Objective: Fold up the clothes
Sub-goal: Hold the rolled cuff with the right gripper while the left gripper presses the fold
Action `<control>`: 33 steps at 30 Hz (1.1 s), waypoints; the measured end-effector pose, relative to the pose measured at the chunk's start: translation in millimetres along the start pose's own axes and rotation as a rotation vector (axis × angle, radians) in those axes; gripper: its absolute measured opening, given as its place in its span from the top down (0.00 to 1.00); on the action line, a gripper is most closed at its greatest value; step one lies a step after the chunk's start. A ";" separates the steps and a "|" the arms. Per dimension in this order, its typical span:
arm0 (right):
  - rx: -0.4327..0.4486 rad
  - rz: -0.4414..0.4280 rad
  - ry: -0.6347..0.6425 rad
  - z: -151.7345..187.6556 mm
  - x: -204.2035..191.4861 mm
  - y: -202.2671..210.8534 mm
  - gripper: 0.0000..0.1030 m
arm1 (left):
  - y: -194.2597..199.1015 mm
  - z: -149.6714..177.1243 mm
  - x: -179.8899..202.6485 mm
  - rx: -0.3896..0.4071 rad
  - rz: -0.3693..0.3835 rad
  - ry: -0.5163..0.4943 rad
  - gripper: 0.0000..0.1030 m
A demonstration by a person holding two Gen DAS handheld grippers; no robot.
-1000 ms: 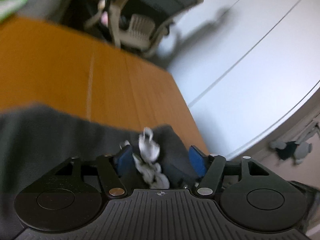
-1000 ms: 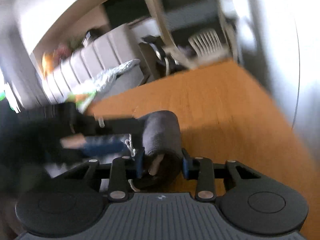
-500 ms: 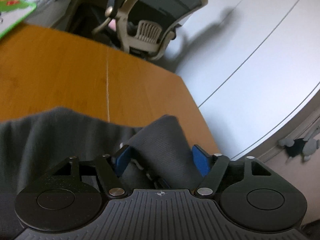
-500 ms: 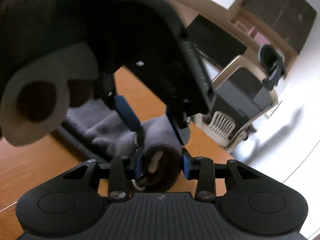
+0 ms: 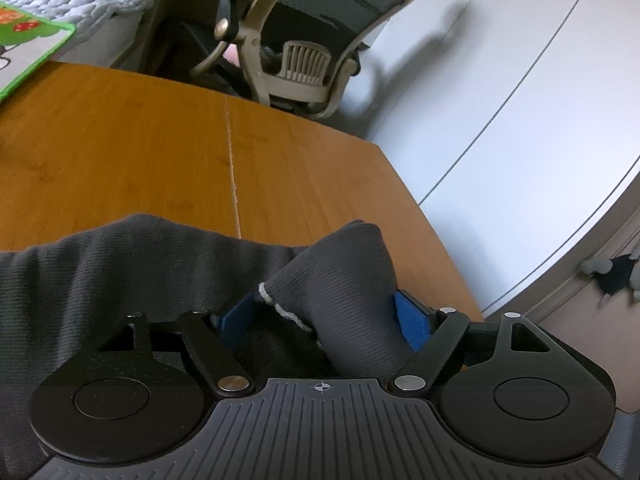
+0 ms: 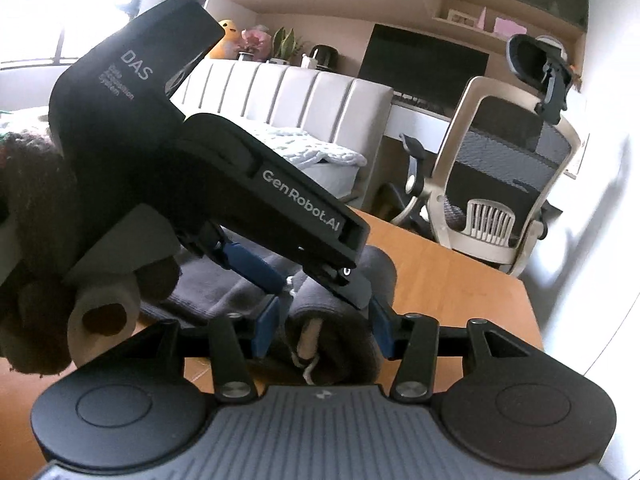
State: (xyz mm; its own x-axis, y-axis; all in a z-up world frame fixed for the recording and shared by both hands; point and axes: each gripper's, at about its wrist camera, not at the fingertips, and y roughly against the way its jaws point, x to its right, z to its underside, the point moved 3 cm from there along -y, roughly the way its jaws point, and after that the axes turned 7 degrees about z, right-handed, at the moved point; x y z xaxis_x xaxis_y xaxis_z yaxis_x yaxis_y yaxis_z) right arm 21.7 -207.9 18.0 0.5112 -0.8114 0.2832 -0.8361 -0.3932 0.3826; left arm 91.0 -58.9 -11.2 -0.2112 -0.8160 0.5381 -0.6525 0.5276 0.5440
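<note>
Both the left gripper (image 5: 324, 316) and the right gripper (image 6: 324, 320) pinched the grey garment (image 5: 120, 264), seemingly one bunched end, above the table (image 5: 160, 140), probably to carry a fold across

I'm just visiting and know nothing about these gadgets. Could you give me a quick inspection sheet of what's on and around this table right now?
Surface: wooden table, with a seam line across it.
Job's things: dark grey garment bunched on the table, with a white drawstring.
Clutter: green-edged picture book at the far corner.
Grippers: left gripper and right gripper each have a fold of the garment between the blue pads; the left one sits just ahead of the right.
Cables: nothing seen.
Surroundings: office chair, white headboard, knitted blanket, dark monitor.
</note>
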 end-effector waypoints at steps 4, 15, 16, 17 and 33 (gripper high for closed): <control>-0.007 -0.021 -0.004 -0.8 -2.5 7.5 0.53 | 7.3 2.7 -4.7 0.010 -0.008 -0.001 0.19; -0.122 -0.200 -0.479 7.3 43.0 1.8 0.43 | 29.3 4.8 -23.5 0.043 -0.014 0.056 0.19; -0.145 -0.214 -0.543 10.7 48.8 -3.8 0.42 | 29.9 4.8 -24.7 0.043 -0.011 0.059 0.19; -0.165 -0.227 -0.605 14.2 53.7 -8.9 0.38 | 30.1 4.9 -25.4 0.044 -0.010 0.061 0.19; -0.166 -0.131 -0.327 -11.9 7.7 -16.4 0.51 | 64.5 -14.0 -21.0 0.157 -0.028 0.024 0.12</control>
State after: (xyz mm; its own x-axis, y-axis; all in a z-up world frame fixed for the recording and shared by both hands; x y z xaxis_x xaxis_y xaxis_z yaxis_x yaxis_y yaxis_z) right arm 41.7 -202.5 24.4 0.4988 -0.8644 -0.0625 -0.7104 -0.4492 0.5418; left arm 63.5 -4.5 21.6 -0.1749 -0.8231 0.5403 -0.7642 0.4595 0.4526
